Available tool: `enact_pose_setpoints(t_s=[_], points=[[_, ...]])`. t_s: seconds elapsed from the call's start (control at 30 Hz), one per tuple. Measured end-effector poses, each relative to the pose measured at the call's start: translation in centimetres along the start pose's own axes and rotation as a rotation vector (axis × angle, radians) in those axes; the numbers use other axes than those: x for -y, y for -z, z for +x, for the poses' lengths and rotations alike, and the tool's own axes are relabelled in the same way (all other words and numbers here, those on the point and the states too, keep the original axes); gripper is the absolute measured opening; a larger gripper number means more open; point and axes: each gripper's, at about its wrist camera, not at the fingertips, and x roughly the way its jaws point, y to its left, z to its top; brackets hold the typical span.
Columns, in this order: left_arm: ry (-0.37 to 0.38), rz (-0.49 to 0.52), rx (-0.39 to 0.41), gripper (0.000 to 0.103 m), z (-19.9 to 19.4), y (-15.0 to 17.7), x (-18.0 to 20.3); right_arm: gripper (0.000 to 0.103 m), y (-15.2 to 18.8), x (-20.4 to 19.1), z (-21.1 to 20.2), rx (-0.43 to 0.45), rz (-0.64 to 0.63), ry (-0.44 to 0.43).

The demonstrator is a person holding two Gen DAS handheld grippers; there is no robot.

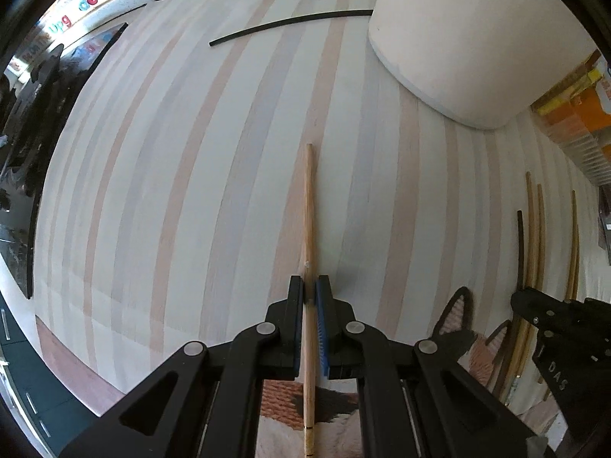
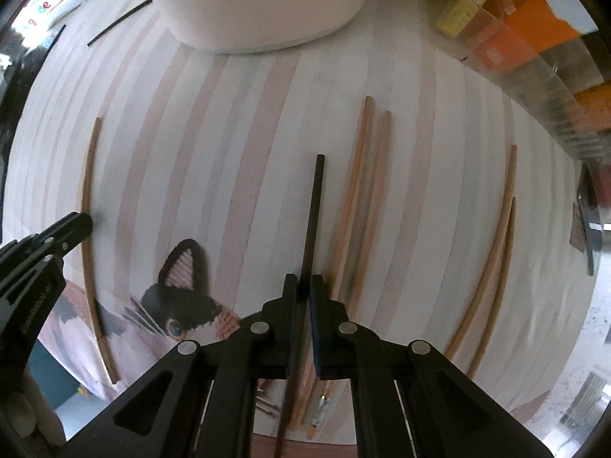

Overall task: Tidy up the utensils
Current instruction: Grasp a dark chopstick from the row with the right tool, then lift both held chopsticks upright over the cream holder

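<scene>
In the left wrist view my left gripper (image 1: 310,286) is shut on a light wooden chopstick (image 1: 309,210) that lies lengthwise on the striped placemat (image 1: 172,171). The right wrist view has my right gripper (image 2: 303,282) shut on a dark chopstick (image 2: 315,206), which runs straight ahead between the jaws. Just right of it lie two wooden chopsticks (image 2: 361,191) side by side, and another wooden pair (image 2: 500,252) lies farther right. The left gripper (image 2: 76,225) appears at the left edge on its light chopstick (image 2: 88,191). The right gripper (image 1: 534,305) shows at the lower right of the left wrist view.
A tall white container (image 1: 458,38) stands at the far side of the mat. A second black chopstick (image 1: 290,23) lies alone near the far edge. Orange and yellow boxes (image 2: 515,19) line the right side. A cat picture (image 2: 183,297) is printed on the mat's near part.
</scene>
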Motion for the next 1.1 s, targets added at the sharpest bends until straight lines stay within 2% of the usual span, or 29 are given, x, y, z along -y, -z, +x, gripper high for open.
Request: enact_pose_setpoints(t_s=[0.13, 0.3, 0.53, 0.7, 0.73, 0.8, 1.1], points=[[0.032, -0.01, 0.009, 0.004, -0.5, -0.1, -1.4, 0.006, -0.2, -1.8, -0.6, 0.041, 0.016, 0.015], [0.059, 0.02, 0.069, 0.004, -3.7, 0.6, -1.9, 0.005, 1.1, -0.5, -1.8, 0.081, 0.091, -0.101], [0.091, 0.034, 0.165, 0.004, -8.5, 1.3, -1.9, 0.005, 2.2, -0.3, -6.9, 0.202, 0.087, -0.187], [0.068, 0.078, 0.266, 0.004, -11.8, 1.2, -0.9, 0.005, 3.1, 0.5, -10.7, 0.308, 0.071, -0.212], [0.062, 0.089, 0.281, 0.004, -12.4, 1.1, -0.5, 0.005, 3.6, 2.2, -11.2, 0.325, 0.065, -0.217], [0.048, 0.109, 0.316, 0.004, -13.7, 0.9, 0.0, 0.005, 3.8, 3.0, -12.8, 0.37, 0.057, -0.217], [0.007, 0.18, 0.445, 0.004, -17.4, 0.5, 2.2, 0.005, 5.0, 4.8, -17.0, 0.543, 0.038, -0.218]])
